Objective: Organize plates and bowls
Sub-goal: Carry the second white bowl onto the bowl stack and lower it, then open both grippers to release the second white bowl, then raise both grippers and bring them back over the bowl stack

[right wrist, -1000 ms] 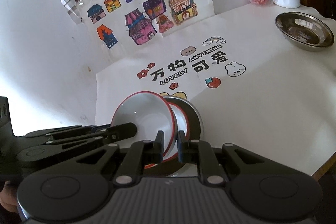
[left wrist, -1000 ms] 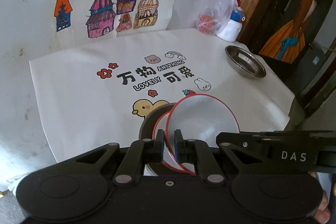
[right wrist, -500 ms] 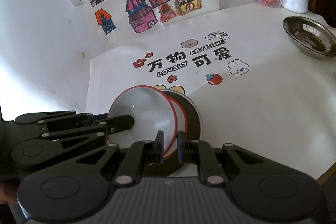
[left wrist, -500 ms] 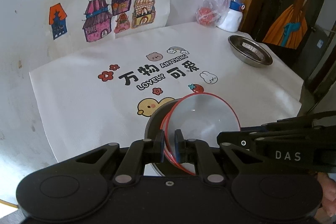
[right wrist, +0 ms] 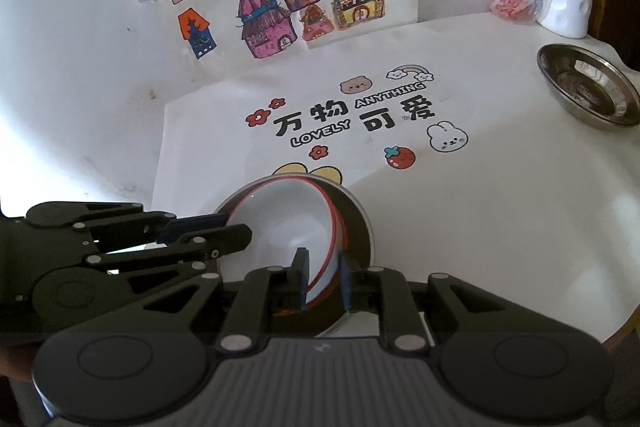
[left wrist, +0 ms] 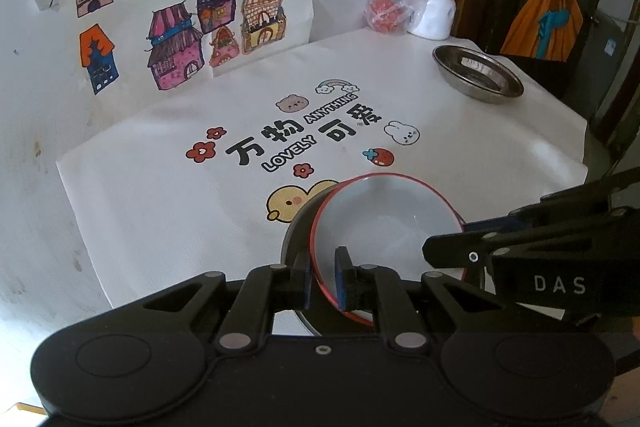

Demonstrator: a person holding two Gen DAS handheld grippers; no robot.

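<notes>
red-rimmed white bowl (left wrist: 384, 223): nested, tilted, in a steel plate (right wrist: 360, 223) at the mat's 6 o'clock edge.
left gripper (left wrist: 323, 277): narrow gap, fingers astride the bowl's rim at its 7 o'clock, seemingly slack.
right gripper (right wrist: 323, 281): likewise parted, astride the rim at 5 o'clock.
second steel plate (left wrist: 478, 75): 2 o'clock, well apart.
printed mat (left wrist: 160, 195): beneath.
risk: withdrawing unevenly may snag the rim and tip the bowl from the plate.

House drawings (left wrist: 180, 27) lean behind the printed mat (left wrist: 160, 195); white bottle (left wrist: 438, 11) beside them.
</notes>
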